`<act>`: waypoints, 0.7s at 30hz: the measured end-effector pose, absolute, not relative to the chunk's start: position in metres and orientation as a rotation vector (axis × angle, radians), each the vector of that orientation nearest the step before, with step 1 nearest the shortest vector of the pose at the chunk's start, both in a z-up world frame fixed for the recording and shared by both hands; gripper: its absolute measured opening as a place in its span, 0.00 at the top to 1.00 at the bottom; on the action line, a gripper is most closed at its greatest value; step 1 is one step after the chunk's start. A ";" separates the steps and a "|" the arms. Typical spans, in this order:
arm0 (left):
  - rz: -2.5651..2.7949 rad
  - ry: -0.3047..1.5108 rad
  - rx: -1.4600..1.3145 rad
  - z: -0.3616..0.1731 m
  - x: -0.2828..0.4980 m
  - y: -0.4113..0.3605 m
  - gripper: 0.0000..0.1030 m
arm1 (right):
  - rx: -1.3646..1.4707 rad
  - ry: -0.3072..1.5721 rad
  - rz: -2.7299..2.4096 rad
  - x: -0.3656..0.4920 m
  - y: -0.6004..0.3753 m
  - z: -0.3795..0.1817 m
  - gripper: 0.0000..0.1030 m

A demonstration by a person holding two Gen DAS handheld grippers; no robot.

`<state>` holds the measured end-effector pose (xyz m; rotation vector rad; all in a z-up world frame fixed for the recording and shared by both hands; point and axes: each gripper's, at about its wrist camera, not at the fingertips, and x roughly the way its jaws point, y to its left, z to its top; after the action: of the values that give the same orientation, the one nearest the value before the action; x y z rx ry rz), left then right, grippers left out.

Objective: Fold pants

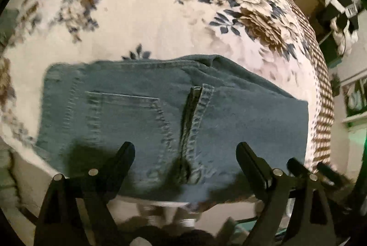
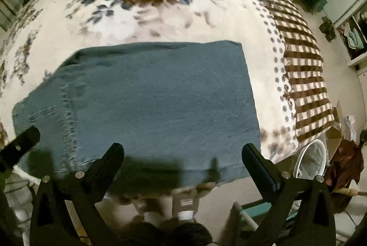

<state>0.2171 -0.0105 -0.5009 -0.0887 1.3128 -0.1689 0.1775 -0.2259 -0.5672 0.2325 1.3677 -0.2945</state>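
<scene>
Blue denim pants (image 1: 160,117) lie folded in a flat rectangle near the front edge of a bed; a back pocket (image 1: 123,122) and a leg hem (image 1: 201,108) show on top. In the right wrist view the pants (image 2: 160,103) show as a plain folded panel. My left gripper (image 1: 184,149) is open and empty, just above the pants' near edge. My right gripper (image 2: 183,152) is open and empty, above the near edge further right. The left gripper's finger (image 2: 20,140) shows at the left of the right wrist view.
The bed has a cream floral blanket (image 1: 149,16) with a brown checked border (image 2: 305,76) on the right. A white bin (image 2: 309,161), brown cloth (image 2: 344,168) and shelves (image 2: 353,35) stand on the floor at right. The person's feet (image 2: 169,216) are below the bed edge.
</scene>
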 end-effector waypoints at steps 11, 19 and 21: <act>-0.122 1.283 -0.056 -0.454 0.191 0.011 0.13 | 0.231 1.321 -0.244 0.146 -0.202 -0.507 0.00; -0.015 1.279 -0.529 -0.483 0.169 0.105 0.13 | 0.326 1.379 -0.157 0.149 -0.186 -0.518 0.00; 0.085 1.284 -0.632 -0.509 0.159 0.142 0.13 | 0.338 1.414 -0.126 0.153 -0.181 -0.531 0.00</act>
<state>0.1592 0.1417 -0.5094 -0.6318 1.2837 0.0847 0.1527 -0.1808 -0.5312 0.3378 1.4139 -0.1260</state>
